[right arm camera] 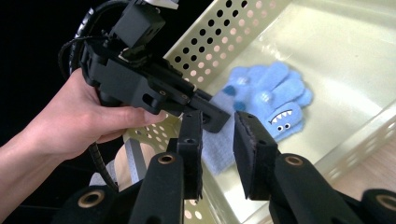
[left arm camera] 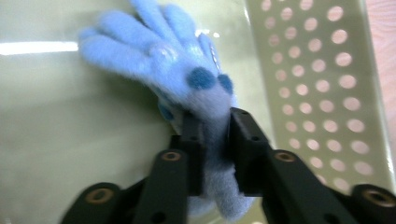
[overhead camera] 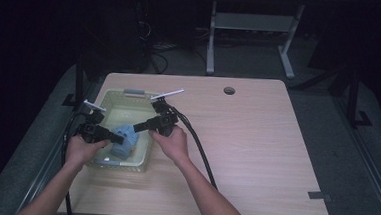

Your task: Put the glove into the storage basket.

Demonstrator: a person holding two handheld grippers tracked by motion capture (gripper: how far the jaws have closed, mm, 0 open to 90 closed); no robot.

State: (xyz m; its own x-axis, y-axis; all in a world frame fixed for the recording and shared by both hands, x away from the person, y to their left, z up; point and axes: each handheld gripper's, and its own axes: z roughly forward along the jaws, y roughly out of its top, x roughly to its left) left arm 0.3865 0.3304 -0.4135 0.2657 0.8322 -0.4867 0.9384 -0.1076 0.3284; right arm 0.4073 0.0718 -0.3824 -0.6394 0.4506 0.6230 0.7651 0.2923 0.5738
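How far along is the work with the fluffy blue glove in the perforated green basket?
Done: the left gripper has closed its jaws on the cuff of the fluffy blue glove. In hand: the glove lies on the floor of the perforated pale green plastic basket, not yet lifted. The right gripper hovers open near the cuff. Left: lifting the glove out.

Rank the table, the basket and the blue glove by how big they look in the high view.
1. table
2. basket
3. blue glove, partly covered by the grippers
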